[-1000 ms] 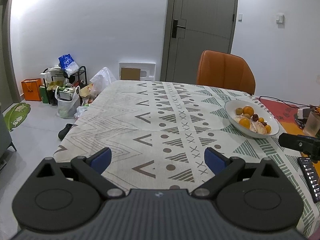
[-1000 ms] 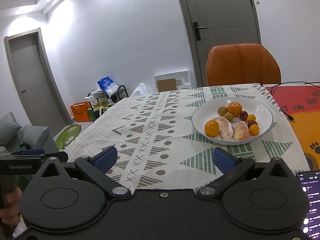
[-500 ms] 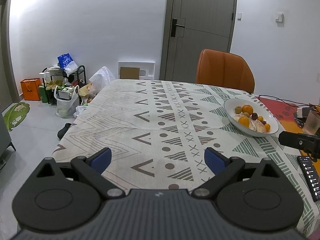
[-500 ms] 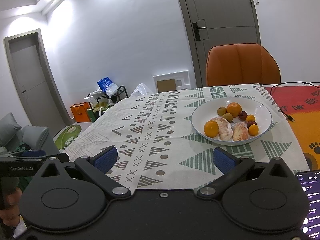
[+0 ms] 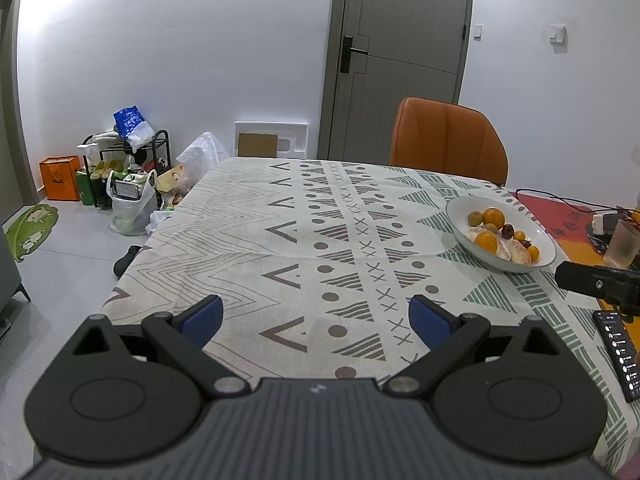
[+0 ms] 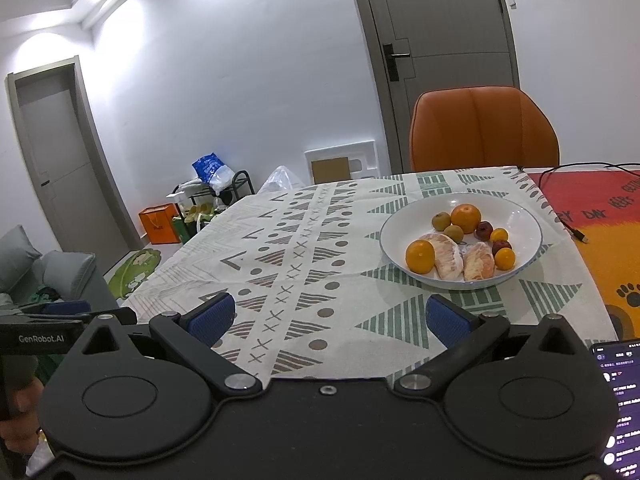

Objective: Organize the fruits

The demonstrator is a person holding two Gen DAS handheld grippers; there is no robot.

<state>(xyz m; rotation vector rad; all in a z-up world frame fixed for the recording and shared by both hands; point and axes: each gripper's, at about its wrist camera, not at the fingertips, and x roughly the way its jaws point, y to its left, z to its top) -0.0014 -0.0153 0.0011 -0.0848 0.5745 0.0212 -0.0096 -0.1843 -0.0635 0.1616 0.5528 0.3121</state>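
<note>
Oranges (image 6: 465, 217), peeled segments (image 6: 445, 256) and small fruits fill a white bowl (image 6: 524, 220) on the patterned table (image 6: 304, 240). Both claws, left (image 5: 316, 316) and right (image 6: 328, 316), gape, holding nothing.

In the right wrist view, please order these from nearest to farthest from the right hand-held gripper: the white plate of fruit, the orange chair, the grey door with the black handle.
From the right hand-held gripper:
1. The white plate of fruit, on the patterned tablecloth, ahead and to the right.
2. The orange chair, behind the table's far edge, on the right.
3. The grey door with the black handle, in the back wall behind the chair.
</note>
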